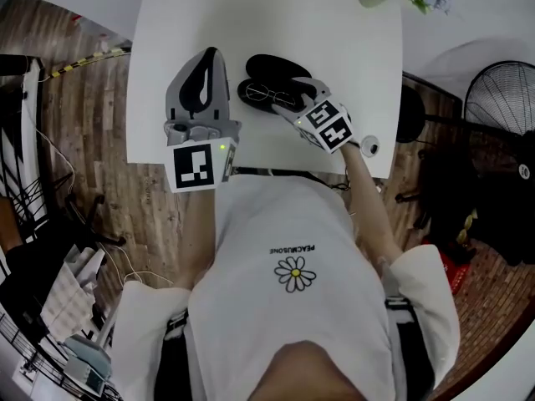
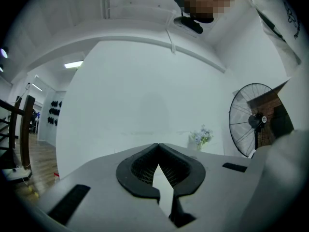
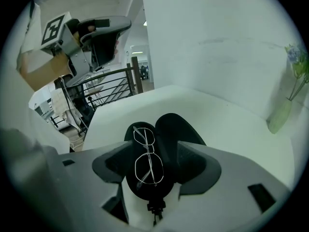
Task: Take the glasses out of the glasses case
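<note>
White table (image 1: 343, 65), glasses (image 1: 273, 96) lengthwise in case (image 1: 272, 67)

Black glasses case (image 3: 177, 127) open, glasses (image 3: 146, 161) inside.
I see the case lying on the white table (image 1: 343, 48), lid swung back flat beside its base; the thin metal-framed glasses rest in the base half, lenses facing up.

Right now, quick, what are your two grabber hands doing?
Left gripper: closed, holding nothing.
Right gripper: open, jaws on either side of the glasses lying in the open glasses case, not gripping them.
</note>
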Demonstrator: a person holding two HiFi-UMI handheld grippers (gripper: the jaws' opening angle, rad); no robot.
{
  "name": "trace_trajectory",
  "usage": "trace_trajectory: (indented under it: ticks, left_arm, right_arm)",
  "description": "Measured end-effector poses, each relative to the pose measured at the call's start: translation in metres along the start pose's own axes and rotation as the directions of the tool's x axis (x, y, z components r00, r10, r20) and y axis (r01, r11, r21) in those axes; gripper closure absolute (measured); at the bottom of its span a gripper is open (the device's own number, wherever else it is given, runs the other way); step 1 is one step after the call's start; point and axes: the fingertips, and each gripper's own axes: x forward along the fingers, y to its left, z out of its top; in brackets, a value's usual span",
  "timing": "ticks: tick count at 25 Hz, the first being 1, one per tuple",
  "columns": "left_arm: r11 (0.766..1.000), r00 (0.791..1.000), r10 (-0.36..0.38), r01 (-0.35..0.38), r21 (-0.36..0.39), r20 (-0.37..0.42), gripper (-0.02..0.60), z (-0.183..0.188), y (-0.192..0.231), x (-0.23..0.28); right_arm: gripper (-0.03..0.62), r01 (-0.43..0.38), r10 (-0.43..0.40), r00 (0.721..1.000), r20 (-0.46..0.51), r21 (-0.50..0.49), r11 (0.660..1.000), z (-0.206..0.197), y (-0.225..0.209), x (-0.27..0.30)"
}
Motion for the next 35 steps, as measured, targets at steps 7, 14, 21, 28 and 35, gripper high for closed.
trace_trajectory:
  ticks: [7,14,21,28,35]
  left_arm:
    - [1.0,1.0,-0.015,0.015,-0.004,-0.012,0.565,-0.007,-0.003,0.009]
    - [1.0,0.999,-0.026,0.026,-0.004,-0.029,0.565,-0.011,-0.005,0.012]
    - [0.999,0.999,-0.027,0.027,-0.024,-0.029,0.565,-0.013,-0.001,0.012]
    - [0.998,0.999,-0.045,0.044,-0.051,-0.021,0.565,-0.011,-0.005,0.013]
    - [0.997,0.998,-0.054,0.053,-0.048,-0.022,0.565,-0.013,-0.004,0.012]
  right_arm:
    - [0.342,0.013,-0.028,0.991,-0.128,-0.117,0.993,-0.027,-0.002,0.012]
    - [0.342,0.014,-0.035,0.991,-0.127,-0.162,0.987,-0.025,0.002,0.015]
    - [0.342,-0.008,-0.009,0.992,-0.125,-0.137,0.991,-0.023,0.01,0.014]
    - [0.342,-0.032,0.008,0.99,-0.138,-0.168,0.985,-0.021,0.026,0.015]
    - [0.382,0.01,-0.056,0.983,-0.176,-0.255,0.967,-0.023,0.023,0.02]
